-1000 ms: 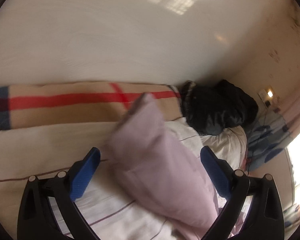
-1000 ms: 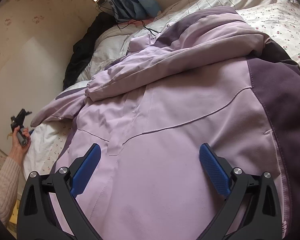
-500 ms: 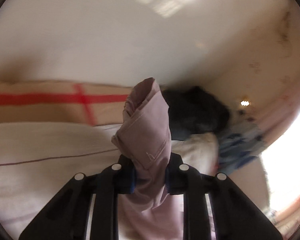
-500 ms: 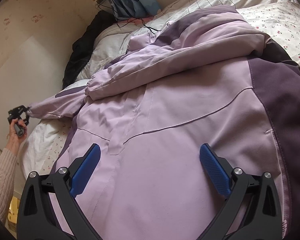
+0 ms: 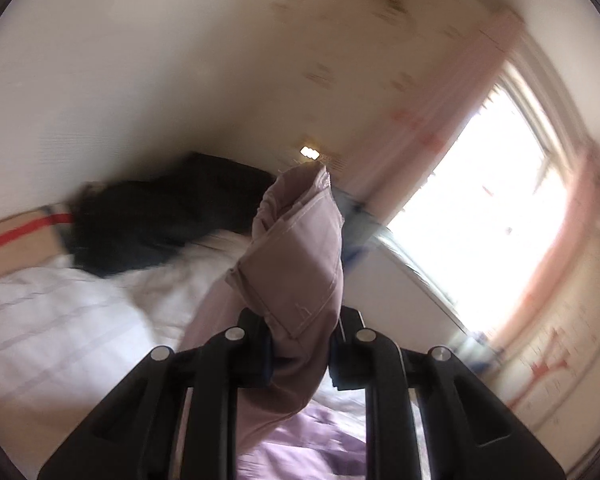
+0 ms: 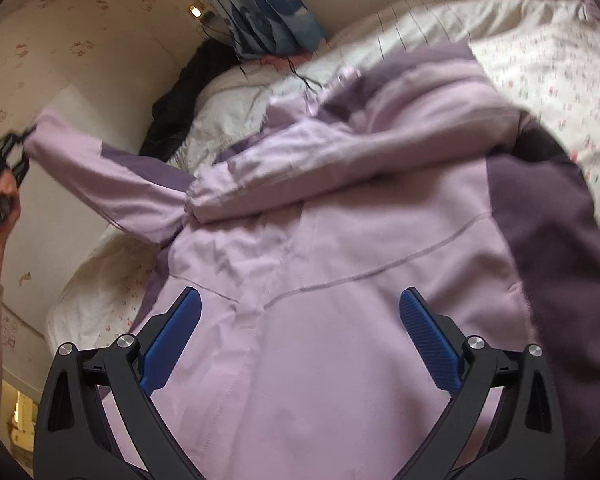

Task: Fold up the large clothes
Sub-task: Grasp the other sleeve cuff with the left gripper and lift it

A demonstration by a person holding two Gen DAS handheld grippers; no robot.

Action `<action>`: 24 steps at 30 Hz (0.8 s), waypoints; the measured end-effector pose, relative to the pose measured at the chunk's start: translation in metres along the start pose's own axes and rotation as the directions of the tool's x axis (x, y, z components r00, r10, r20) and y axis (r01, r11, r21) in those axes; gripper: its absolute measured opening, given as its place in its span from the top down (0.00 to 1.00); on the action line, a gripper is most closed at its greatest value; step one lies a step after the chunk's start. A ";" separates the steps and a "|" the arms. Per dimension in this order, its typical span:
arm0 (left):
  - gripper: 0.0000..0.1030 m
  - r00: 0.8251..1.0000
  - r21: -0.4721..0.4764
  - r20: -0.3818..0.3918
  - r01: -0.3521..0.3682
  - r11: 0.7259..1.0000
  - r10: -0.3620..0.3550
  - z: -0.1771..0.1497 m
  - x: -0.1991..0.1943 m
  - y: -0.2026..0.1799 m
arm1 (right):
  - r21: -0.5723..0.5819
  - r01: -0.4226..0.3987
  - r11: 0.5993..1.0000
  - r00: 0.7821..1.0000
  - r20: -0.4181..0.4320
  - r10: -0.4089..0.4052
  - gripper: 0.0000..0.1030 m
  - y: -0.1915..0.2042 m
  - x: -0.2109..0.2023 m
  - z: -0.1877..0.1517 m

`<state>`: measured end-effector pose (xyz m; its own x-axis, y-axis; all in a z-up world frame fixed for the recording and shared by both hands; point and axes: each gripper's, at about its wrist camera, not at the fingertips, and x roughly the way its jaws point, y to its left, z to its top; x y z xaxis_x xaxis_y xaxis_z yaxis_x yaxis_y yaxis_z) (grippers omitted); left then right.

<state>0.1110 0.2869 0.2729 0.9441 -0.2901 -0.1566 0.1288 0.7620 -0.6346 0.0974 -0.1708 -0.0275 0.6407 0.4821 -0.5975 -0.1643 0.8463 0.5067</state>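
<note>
A large lilac jacket (image 6: 340, 280) with dark purple panels lies spread on the bed. My left gripper (image 5: 298, 344) is shut on the cuff of its sleeve (image 5: 300, 248), which sticks up between the jaws. In the right wrist view that same left gripper (image 6: 16, 148), held by a hand, lifts the sleeve (image 6: 100, 168) off the bed at the far left. My right gripper (image 6: 300, 336) hovers open over the jacket's body with nothing between its blue pads (image 6: 172, 340).
A black garment (image 5: 160, 220) is piled against the wall at the head of the bed. A blue patterned pillow (image 6: 268, 12) and cables lie near it. White floral bedding (image 6: 540, 60) surrounds the jacket. A bright window (image 5: 480, 220) is to the right.
The left gripper closed on the sleeve cuff, then rose and swung toward the window, pulling the sleeve up off the bed. The right gripper stayed open over the jacket.
</note>
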 end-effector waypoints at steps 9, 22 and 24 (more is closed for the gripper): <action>0.81 0.933 0.131 -0.268 0.281 0.951 -0.239 -0.122 0.087 -0.167 | 0.095 -0.006 0.995 0.994 0.113 -0.004 0.07 -0.025 -0.042 0.020; 0.81 0.728 0.169 -0.671 0.336 0.927 -0.142 -0.389 0.201 -0.205 | 0.266 -0.075 0.961 0.977 0.212 0.017 0.07 -0.075 -0.081 0.032; 0.81 0.711 0.201 -0.696 0.323 0.925 -0.097 -0.418 0.209 -0.195 | 0.276 -0.079 0.958 0.976 0.217 0.018 0.07 -0.078 -0.083 0.032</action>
<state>0.1566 -0.1644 0.0481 0.4478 -0.6831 -0.5769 0.4852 0.7276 -0.4849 0.0811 -0.2843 0.0025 0.7851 0.4364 -0.4395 -0.0007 0.7102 0.7040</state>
